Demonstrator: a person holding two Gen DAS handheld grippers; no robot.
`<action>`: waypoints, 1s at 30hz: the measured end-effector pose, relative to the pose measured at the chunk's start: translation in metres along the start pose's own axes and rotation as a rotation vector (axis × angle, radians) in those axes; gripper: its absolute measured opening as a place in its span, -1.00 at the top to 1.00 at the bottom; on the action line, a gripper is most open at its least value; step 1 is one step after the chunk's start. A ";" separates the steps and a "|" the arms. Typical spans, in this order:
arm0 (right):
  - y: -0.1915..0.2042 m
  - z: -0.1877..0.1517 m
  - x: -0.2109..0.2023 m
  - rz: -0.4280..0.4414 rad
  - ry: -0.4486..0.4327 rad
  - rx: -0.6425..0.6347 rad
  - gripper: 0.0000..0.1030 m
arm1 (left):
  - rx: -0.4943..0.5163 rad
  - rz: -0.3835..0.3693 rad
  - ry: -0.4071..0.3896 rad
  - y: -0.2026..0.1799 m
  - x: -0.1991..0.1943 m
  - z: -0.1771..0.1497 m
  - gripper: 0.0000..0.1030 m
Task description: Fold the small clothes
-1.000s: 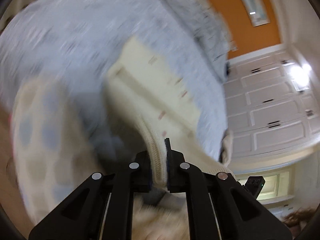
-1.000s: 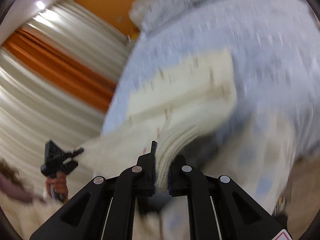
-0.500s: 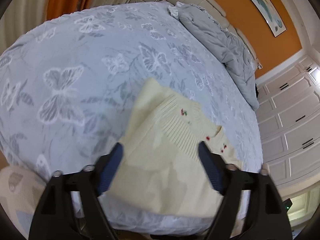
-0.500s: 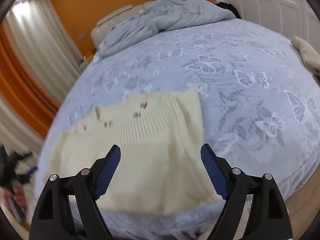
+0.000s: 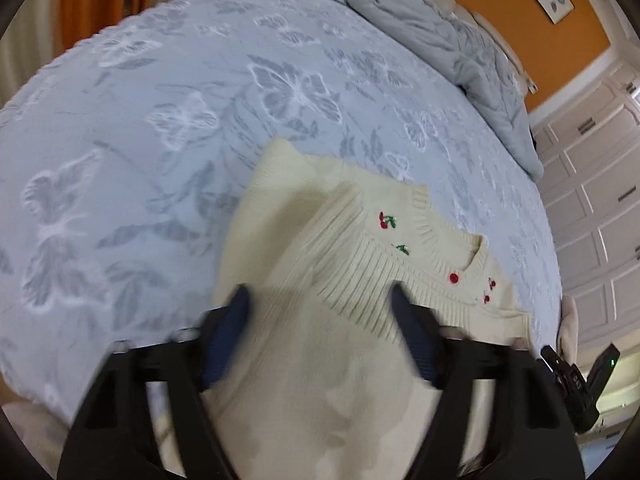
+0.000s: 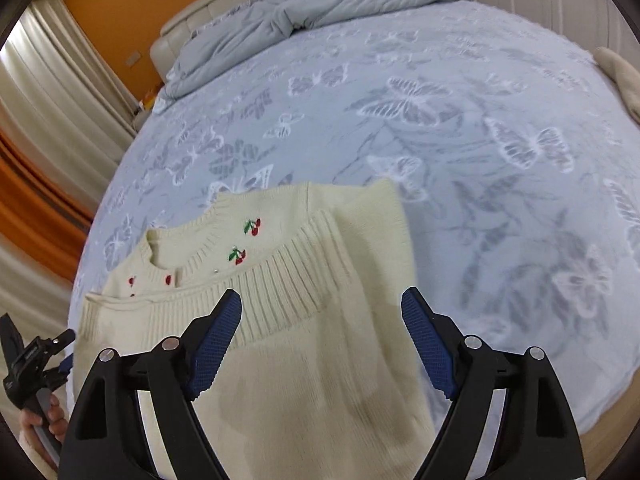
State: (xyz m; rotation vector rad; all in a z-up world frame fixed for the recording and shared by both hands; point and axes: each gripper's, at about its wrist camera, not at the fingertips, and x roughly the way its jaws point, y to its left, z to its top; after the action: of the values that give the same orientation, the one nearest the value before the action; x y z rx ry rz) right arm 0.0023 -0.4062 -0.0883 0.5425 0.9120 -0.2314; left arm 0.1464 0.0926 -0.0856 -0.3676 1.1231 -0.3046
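A cream knitted sweater with embroidered cherries lies folded on the pale blue butterfly-patterned bedspread. The left gripper, jaws just narrowing, and the right gripper, also narrowing slightly, hover spread above it, pinching nothing.

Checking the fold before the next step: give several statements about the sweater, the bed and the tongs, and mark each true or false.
1. The cream sweater lies on a blue-grey bedspread with butterfly patterns. True.
2. The right tongs clamp the ribbed hem. False: their jaws stand apart, having just closed slightly, pressing nothing.
3. The hem is folded up toward the neckline. True.
4. The sweater has blue star embroidery. False: it has red cherries with green leaves.
5. The left tongs are shut. False: the jaws are apart over the sweater, having just narrowed.
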 end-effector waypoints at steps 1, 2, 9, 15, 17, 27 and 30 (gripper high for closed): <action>0.000 -0.001 0.008 0.012 0.026 0.001 0.10 | 0.024 0.024 0.024 -0.002 0.008 0.001 0.51; 0.000 -0.004 0.018 0.030 0.072 -0.002 0.85 | 0.042 0.041 0.041 -0.002 0.012 0.001 0.75; 0.015 0.004 -0.062 0.215 -0.093 0.008 0.86 | 0.032 -0.110 -0.075 -0.010 -0.058 0.011 0.82; 0.019 0.062 -0.087 0.211 -0.229 0.007 0.85 | 0.052 -0.075 -0.151 -0.032 -0.064 0.067 0.80; 0.006 0.072 -0.047 0.162 -0.160 0.042 0.84 | 0.037 -0.038 -0.114 -0.031 -0.037 0.079 0.79; 0.000 0.043 0.004 -0.091 -0.062 0.036 0.28 | 0.054 0.199 -0.028 -0.010 0.022 0.048 -0.04; 0.032 0.022 -0.022 0.001 -0.094 -0.052 0.28 | 0.040 0.126 -0.108 -0.014 -0.022 0.030 -0.07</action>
State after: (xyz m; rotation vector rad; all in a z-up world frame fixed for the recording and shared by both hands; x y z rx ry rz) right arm 0.0174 -0.3921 -0.0493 0.4797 0.8239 -0.2296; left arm 0.1645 0.0932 -0.0505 -0.2729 1.0283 -0.1935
